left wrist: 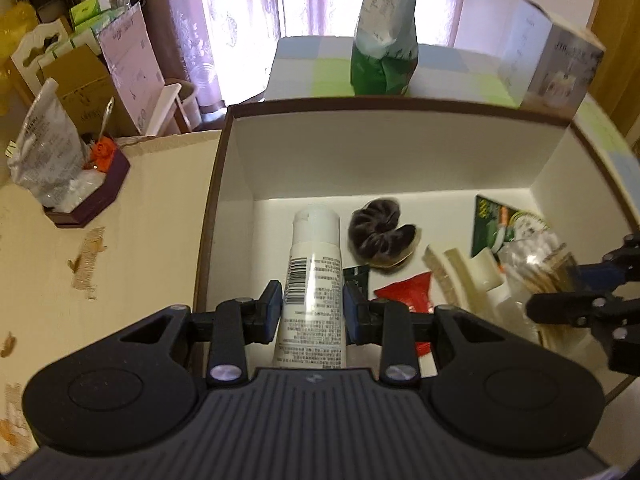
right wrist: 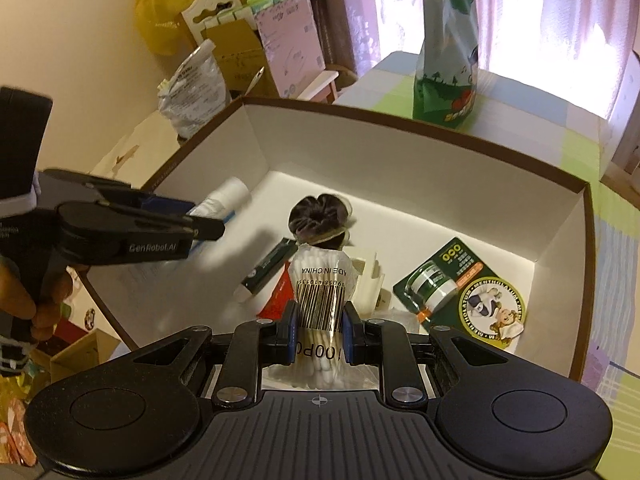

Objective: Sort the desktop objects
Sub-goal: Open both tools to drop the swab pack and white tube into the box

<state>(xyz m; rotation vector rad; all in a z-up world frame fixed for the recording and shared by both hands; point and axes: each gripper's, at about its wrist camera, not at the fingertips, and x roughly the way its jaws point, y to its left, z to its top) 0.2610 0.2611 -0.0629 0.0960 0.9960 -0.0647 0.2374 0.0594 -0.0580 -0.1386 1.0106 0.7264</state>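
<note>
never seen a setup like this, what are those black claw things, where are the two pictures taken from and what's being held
They are hand-held clamps with two fingers each; a person squeezes them, no robot. Each carries a camera looking along its fingers. One picture is from the left gripper, shut on a white tube. The other is from the right gripper, shut on a bag of cotton swabs. Both hang over an open box holding a dark scrunchie, a green card pack and a red packet.

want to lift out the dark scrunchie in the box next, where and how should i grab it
Take the dark scrunchie across its puffy ring, coming straight down from above. It lies flat on the floor of the box, soft and bunched, so a claw can pinch one side of the loop. Its near edge rests by other items.
</note>
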